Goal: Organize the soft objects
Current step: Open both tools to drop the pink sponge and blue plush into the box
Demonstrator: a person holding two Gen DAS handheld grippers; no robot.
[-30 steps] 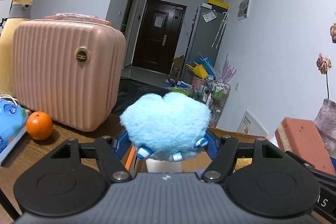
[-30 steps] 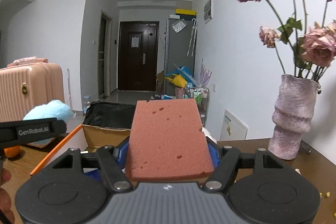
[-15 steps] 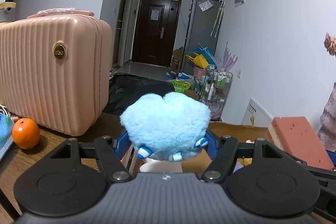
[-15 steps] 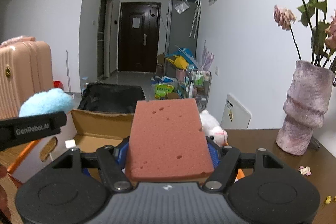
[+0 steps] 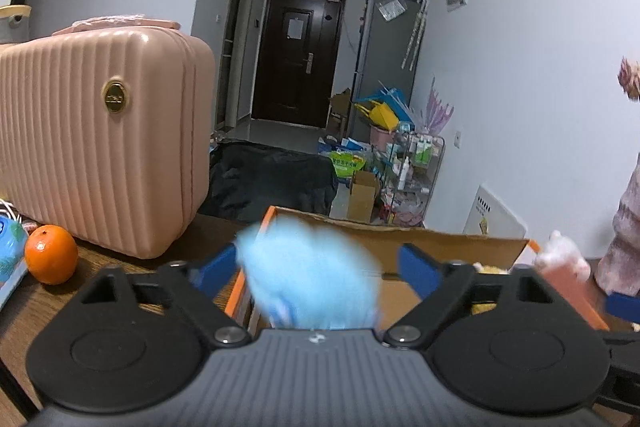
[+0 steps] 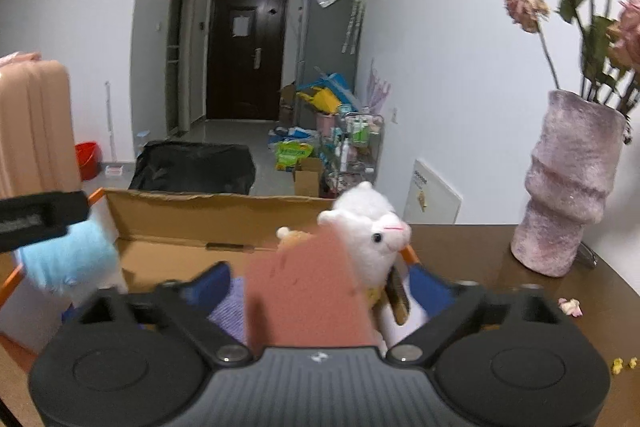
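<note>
Both jaws spring open, releasing the blue plush [image 5: 310,275] and red sponge [image 6: 308,299] into the cardboard box [image 6: 208,213]; next, fetch remaining soft items.

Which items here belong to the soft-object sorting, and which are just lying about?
Job items:
- blue fluffy toy, between the opening left claw jaws
- red-brown sponge, between the opening right claw jaws
- cardboard box
- white plush alpaca in the box

Lying about:
- pink suitcase
- orange
- vase of dried roses
</note>
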